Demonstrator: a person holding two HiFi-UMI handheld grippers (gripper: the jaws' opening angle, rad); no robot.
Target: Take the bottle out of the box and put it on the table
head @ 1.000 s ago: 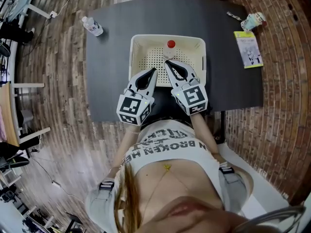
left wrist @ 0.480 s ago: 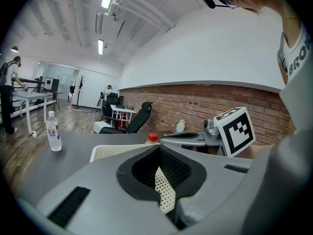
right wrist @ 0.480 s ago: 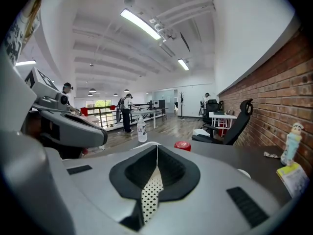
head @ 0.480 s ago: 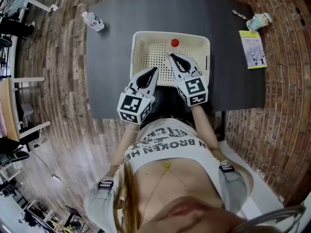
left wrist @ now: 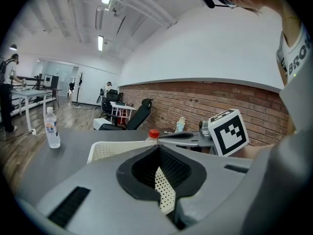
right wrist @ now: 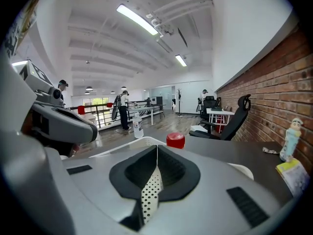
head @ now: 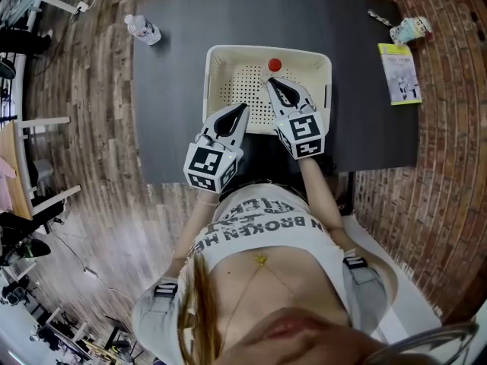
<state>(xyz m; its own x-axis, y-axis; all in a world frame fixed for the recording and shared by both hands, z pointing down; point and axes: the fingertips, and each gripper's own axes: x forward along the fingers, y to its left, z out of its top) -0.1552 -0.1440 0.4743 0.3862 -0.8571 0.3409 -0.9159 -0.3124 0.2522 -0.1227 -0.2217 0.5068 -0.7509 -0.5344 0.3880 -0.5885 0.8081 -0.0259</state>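
Pose, left gripper [head: 243,107]: held low and pointing away from the person, tilted slightly down. Its tips are over the near left rim of the box [head: 221,52], and its marker cube [head: 211,167] is above the near edge of the table [head: 171,90].
Pose, right gripper [head: 268,80]: extends farther than the left, over the inside of the box, also tilted a little down. Its tips are just short of the red cap of the bottle [head: 275,65] and apart from it.
Forearms: both bare, rising from the person's torso at the near side. The right forearm [head: 314,188] runs straight up to its gripper.
Claw, left: jaws together at the tips with nothing between them. Only the perforated box shows through the gap behind the tips.
Claw, right: jaws together, holding nothing.
Bottle: inside the box, at its far wall, right of middle. Only the red cap shows clearly.
Box: cream with a perforated floor, on the middle of the dark table.
Writing, shirt [head: 259,219]: capital letters, "BROKEN" readable, the rest partly cut off.
Writing, water bottle [head: 143,30]: stands at the far left corner of the table; its label is too small to read.
Writing, booklet [head: 399,73]: yellow-green, at the far right of the table; its print is too small to read.
Markers: black-and-white square patterns on both cubes, no letters.
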